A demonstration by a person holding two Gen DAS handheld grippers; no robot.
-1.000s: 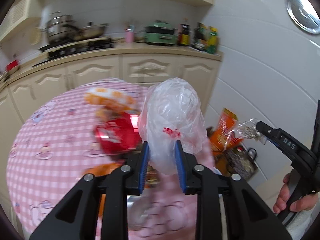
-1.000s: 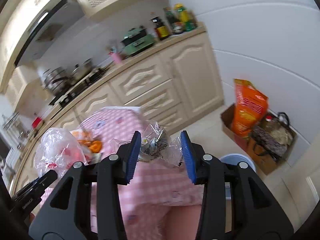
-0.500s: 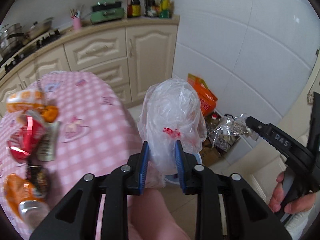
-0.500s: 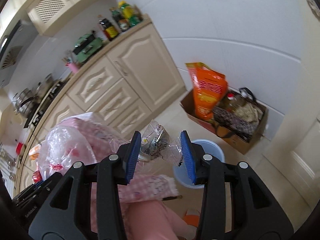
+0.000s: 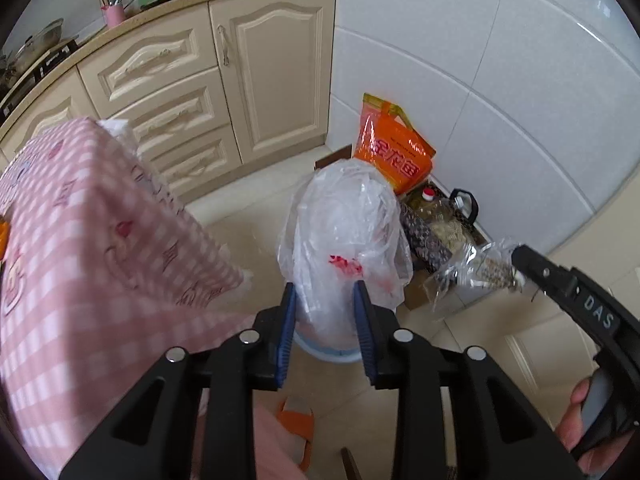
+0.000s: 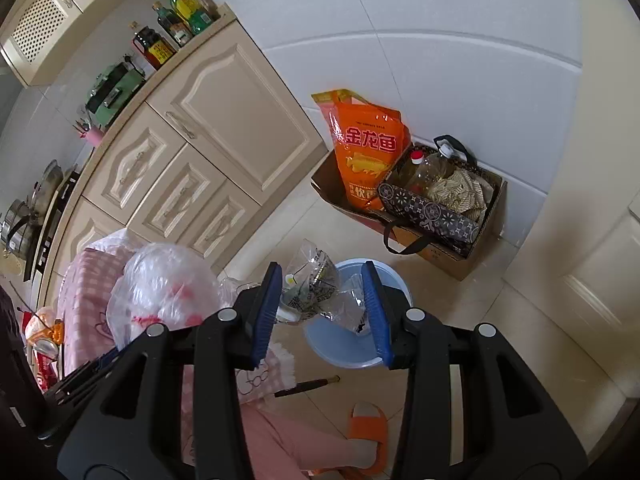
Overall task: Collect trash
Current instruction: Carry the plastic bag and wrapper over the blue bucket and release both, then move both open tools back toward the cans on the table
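Observation:
My left gripper (image 5: 325, 292) holds a crumpled clear plastic bag (image 5: 344, 224) with red print upright between its blue pads. Its jaws are opening, and the bag still sits against the pads. Right below it on the floor stands a pale blue bin (image 5: 332, 354). My right gripper (image 6: 323, 276) is shut on a crinkled clear printed wrapper (image 6: 316, 296) and hangs over the same bin (image 6: 348, 348). In the left wrist view the right gripper (image 5: 516, 264) comes in from the right with its wrapper (image 5: 476, 272), a hand on its handle.
A table with a pink checked cloth (image 5: 80, 240) is on the left, with more packets (image 6: 40, 336) on it. A cardboard box (image 6: 448, 252) by the tiled wall holds an orange sack (image 6: 364, 148) and a patterned bag. A person's pink-clad leg and orange slipper (image 6: 368, 424) are near the bin.
Both grippers have swung away from the table and downward, and now hang over the blue bin on the floor. The left jaws stand slightly wider around the bag.

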